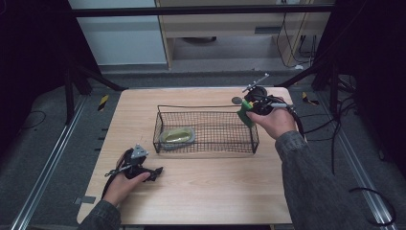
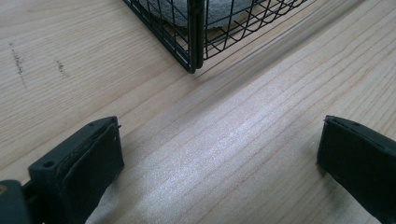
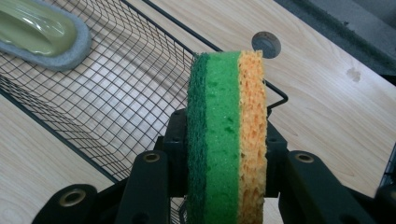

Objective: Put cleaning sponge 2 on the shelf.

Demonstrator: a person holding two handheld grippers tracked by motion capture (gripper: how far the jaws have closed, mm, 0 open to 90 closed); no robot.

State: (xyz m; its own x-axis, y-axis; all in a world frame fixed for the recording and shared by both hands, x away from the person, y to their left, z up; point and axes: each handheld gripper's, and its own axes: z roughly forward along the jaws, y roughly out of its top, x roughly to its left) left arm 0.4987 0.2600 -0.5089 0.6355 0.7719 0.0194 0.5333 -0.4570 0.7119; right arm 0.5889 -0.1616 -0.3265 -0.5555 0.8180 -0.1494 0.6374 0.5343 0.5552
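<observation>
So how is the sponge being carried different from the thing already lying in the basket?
The sponge stands on edge, clamped in the right hand-held gripper over the basket's right end; the grey pad lies flat on the basket floor at the left. The sponge is layered dark green, bright green and orange; the pad is grey with a glossy olive top. The sponge is a rectangular block; the pad is rounded.

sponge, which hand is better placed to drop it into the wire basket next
Right. The right gripper is already shut on the sponge and is at the wire basket by its right end. The left gripper rests open on the table in front of the basket's left corner, holding nothing.
</observation>
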